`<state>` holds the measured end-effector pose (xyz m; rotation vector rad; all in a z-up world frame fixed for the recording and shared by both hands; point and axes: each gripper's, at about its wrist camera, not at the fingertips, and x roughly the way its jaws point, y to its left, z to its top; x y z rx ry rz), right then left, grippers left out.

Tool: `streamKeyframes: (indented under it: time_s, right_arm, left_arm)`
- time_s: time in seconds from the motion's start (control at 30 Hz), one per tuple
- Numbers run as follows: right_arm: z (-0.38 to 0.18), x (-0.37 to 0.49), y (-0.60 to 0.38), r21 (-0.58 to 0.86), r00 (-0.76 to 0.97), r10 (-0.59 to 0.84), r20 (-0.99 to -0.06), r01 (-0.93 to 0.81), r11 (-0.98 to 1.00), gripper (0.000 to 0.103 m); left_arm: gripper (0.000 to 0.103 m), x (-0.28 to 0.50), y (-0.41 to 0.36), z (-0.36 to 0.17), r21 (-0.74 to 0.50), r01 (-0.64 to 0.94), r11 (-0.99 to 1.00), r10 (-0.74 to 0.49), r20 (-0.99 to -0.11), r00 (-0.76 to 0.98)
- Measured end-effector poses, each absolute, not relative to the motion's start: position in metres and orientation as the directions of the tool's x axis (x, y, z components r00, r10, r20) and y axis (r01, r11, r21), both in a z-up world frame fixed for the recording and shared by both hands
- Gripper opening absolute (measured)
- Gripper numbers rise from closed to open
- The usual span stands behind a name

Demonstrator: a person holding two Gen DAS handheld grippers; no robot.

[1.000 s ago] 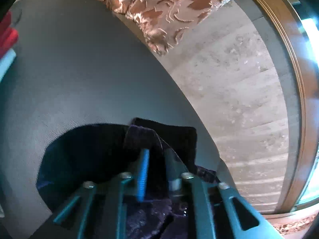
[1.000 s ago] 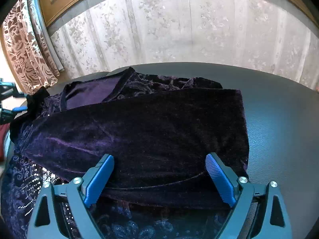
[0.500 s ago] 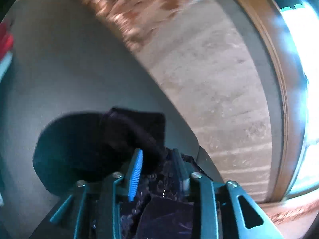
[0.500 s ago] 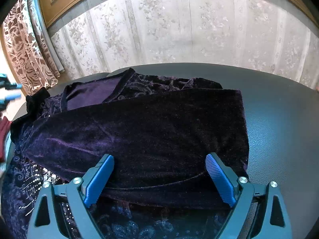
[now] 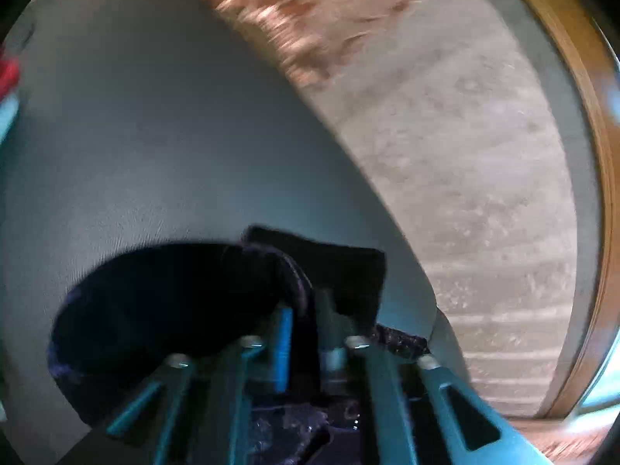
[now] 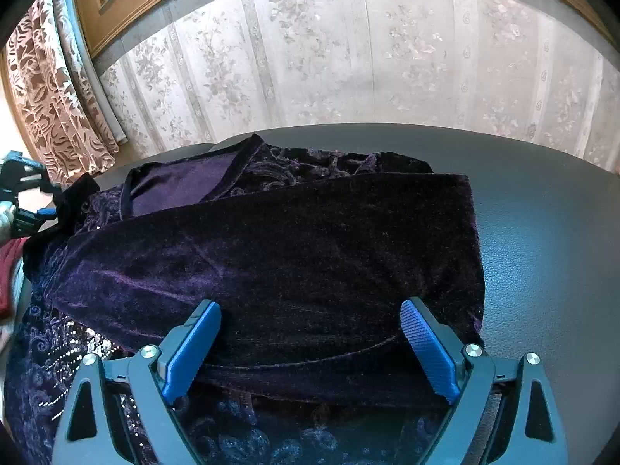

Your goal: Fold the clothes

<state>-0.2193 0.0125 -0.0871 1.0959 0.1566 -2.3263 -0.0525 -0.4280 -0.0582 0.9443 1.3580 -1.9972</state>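
Right of garment (image 6: 294, 248), bare table (image 6: 550, 232).

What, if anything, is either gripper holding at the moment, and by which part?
The left gripper is shut on the purple velvet garment, pinching its dark sleeve end. The right gripper is open, holding nothing.

Plush, sheeny velvet garment (image 6: 294, 255) with sequinned trim lies on a matt, grained leather-like tabletop (image 6: 542, 240).

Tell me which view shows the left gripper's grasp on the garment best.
Left wrist view: the left gripper is shut on a fold of the dark velvet garment, cloth visibly pinched between its fingers. Right wrist view shows that gripper only small at the frame's left edge, holding a raised corner; the right gripper is open over the garment.
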Motion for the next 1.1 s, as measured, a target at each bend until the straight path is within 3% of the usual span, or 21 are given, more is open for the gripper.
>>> streamKeyframes:
  time_s: [0.13,0.3,0.4,0.5,0.53,0.6,0.67,0.77,0.93,1.0,1.03,1.1]
  right_arm:
    - [-0.087,-0.219,0.012,0.125,-0.511,-0.435,-0.741,0.531,-0.838,0.096]
    - [-0.087,-0.219,0.012,0.123,-0.512,-0.433,-0.742,0.531,-0.838,0.096]
    - [-0.087,-0.219,0.011,0.122,-0.512,-0.432,-0.742,0.531,-0.839,0.096]
    - [-0.087,-0.218,0.011,0.121,-0.512,-0.431,-0.743,0.531,-0.839,0.096]
    - [-0.087,-0.218,0.011,0.121,-0.512,-0.431,-0.743,0.531,-0.839,0.096]
    - [-0.087,-0.219,0.011,0.124,-0.511,-0.433,-0.743,0.531,-0.839,0.096]
    - [-0.087,-0.219,0.012,0.129,-0.509,-0.436,-0.742,0.530,-0.838,0.096]
    - [-0.087,-0.219,0.015,0.154,-0.500,-0.456,-0.737,0.531,-0.833,0.097]
    - [-0.080,-0.221,0.022,0.224,-0.471,-0.502,-0.725,0.529,-0.819,0.099]
    - [-0.072,-0.220,0.022,0.262,-0.463,-0.528,-0.712,0.522,-0.812,0.089]
    - [-0.065,-0.218,0.021,0.296,-0.456,-0.558,-0.693,0.526,-0.797,0.080]
    - [-0.050,-0.211,0.008,0.355,-0.431,-0.630,-0.645,0.561,-0.748,0.079]
  left_arm:
    - [0.005,-0.051,-0.397,-0.011,-0.612,0.610,-0.504,-0.089,-0.665,-0.741]
    - [0.005,-0.067,-0.320,0.037,-0.623,0.343,-0.703,0.071,-0.541,-0.838]
    - [0.005,-0.081,-0.271,0.042,-0.576,0.232,-0.783,0.148,-0.537,-0.831]
    - [0.021,-0.098,-0.227,0.020,-0.541,0.179,-0.821,0.217,-0.586,-0.780]
    - [0.028,-0.102,-0.217,0.007,-0.537,0.186,-0.823,0.231,-0.614,-0.754]
    - [0.031,-0.103,-0.202,-0.018,-0.517,0.227,-0.825,0.226,-0.670,-0.707]
    - [0.036,-0.084,-0.207,-0.037,-0.562,0.264,-0.784,0.236,-0.664,-0.710]
    - [0.037,-0.047,-0.222,-0.056,-0.629,0.309,-0.713,0.241,-0.633,-0.736]
    - [0.037,0.020,-0.251,-0.072,-0.601,0.402,-0.691,0.128,-0.649,-0.750]
    - [0.037,0.046,-0.263,-0.078,-0.589,0.439,-0.679,0.082,-0.654,-0.752]
    - [0.037,0.060,-0.268,-0.081,-0.583,0.456,-0.672,0.059,-0.657,-0.752]
    - [0.037,0.082,-0.278,-0.087,-0.571,0.486,-0.661,0.021,-0.662,-0.750]
